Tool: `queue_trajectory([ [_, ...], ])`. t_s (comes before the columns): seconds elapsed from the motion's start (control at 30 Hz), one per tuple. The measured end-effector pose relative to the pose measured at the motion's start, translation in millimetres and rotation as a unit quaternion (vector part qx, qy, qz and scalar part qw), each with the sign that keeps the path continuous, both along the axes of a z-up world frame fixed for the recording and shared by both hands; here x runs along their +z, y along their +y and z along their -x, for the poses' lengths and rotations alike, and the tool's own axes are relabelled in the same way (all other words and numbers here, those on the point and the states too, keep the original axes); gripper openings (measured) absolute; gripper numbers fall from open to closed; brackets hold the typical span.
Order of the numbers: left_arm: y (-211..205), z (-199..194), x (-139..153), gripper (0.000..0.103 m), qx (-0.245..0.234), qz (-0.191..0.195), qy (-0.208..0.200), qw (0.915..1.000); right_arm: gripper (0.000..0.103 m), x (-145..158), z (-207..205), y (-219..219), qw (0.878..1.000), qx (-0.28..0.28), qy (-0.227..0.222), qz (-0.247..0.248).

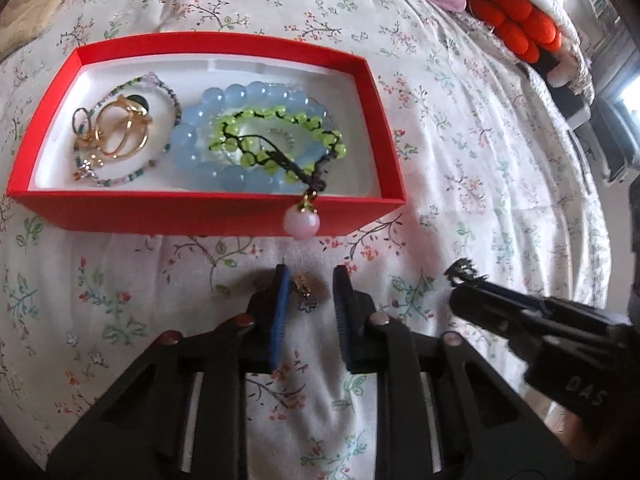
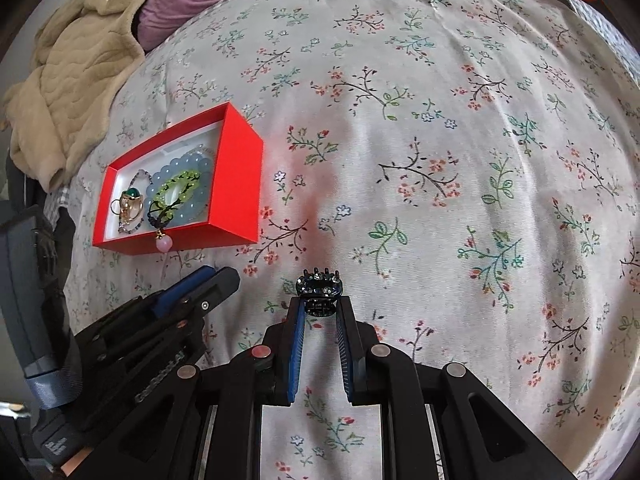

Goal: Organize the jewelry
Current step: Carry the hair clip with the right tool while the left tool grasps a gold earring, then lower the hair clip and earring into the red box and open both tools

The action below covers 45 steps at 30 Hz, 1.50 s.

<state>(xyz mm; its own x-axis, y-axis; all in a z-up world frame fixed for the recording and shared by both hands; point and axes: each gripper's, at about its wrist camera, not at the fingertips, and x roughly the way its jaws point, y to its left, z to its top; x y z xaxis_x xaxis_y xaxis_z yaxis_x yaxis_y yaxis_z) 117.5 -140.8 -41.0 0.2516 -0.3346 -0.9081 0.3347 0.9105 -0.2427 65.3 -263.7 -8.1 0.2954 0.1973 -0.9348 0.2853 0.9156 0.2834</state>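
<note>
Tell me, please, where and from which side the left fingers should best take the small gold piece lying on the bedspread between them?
Probably across its narrow gold body: the small gold piece lies flat on the floral bedspread, already between the open fingers of the left gripper. Come straight down from above and close sideways; the soft fabric should give under the tips.

The left wrist camera is looking forward along its own fingers and down at the floral bedspread (image 1: 460, 128), sitting close to the red box (image 1: 200, 208), which is filling the upper left of its view. The right wrist camera is looking the same way from farther to the right, seeing the red box (image 2: 236, 176) smaller, off at its left. Both views are sharing the box, the bedspread (image 2: 440, 120) and each other's gripper at one edge
</note>
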Motion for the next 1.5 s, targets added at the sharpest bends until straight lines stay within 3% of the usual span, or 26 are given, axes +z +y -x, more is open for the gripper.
queue_trajectory([
  [0.17, -1, 1, -1, 0.009, -0.001, -0.025, -0.01, 0.9996, 0.016, 0, 1, -7, 1.0, -0.005, 0.001, 0.001],
  [0.67, 18, 9, 15, 0.008, -0.012, -0.007, -0.002, 0.9999, 0.016, 6, -1, 4, 1.0, 0.001, -0.008, -0.006],
  [0.97, 45, 15, 39, 0.008, -0.01, 0.008, -0.017, 0.9998, 0.016, 14, -7, 22, 1.0, 0.013, -0.02, -0.013],
  [1.5, 104, 8, 71, 0.008, 0.027, 0.044, -0.043, 0.9977, 0.016, 34, -23, 53, 0.998, 0.025, -0.056, -0.028],
])
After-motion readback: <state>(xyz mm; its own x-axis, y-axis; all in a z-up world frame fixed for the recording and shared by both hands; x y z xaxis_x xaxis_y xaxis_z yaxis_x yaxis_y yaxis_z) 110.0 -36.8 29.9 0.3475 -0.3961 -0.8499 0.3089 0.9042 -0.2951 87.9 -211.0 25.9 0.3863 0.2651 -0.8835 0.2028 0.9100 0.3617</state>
